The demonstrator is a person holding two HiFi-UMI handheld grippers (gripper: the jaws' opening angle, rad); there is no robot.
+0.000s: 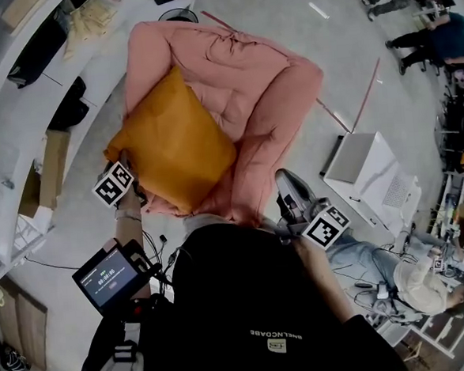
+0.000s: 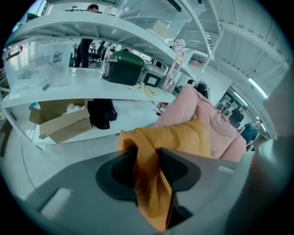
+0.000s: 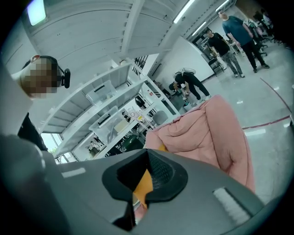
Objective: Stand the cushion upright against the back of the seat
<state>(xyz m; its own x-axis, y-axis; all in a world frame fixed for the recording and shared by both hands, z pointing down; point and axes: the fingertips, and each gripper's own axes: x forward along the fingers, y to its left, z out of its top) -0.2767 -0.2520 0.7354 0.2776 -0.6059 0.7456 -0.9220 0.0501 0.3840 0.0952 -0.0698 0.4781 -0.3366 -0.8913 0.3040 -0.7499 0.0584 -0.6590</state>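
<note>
Orange cushion [image 1: 174,145] lies across pink padded seat [image 1: 272,75], one corner sticking out past seat's left edge. L gripper [image 1: 129,160] is at that corner, jaws narrowed onto a fold of cushion fabric, pinched btwn pads [image 2: 172,165]. R gripper [image 1: 283,177] sits by seat's front edge, apart from cushion, jaws together w/ nothing clamped. Shelving [image 2: 69,87] w/ cardboard box [image 2: 59,121] stands beyond.

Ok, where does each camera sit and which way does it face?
Head view: on person's head, steeply down at square orange fabric cushion on puffy pink seat; torso, left tool, right tool show.
Left gripper view: on left tool, along jaws clamping cushion.
Right gripper view: on right tool, along shut jaws toward seat.
All share cushion, seat.
</note>
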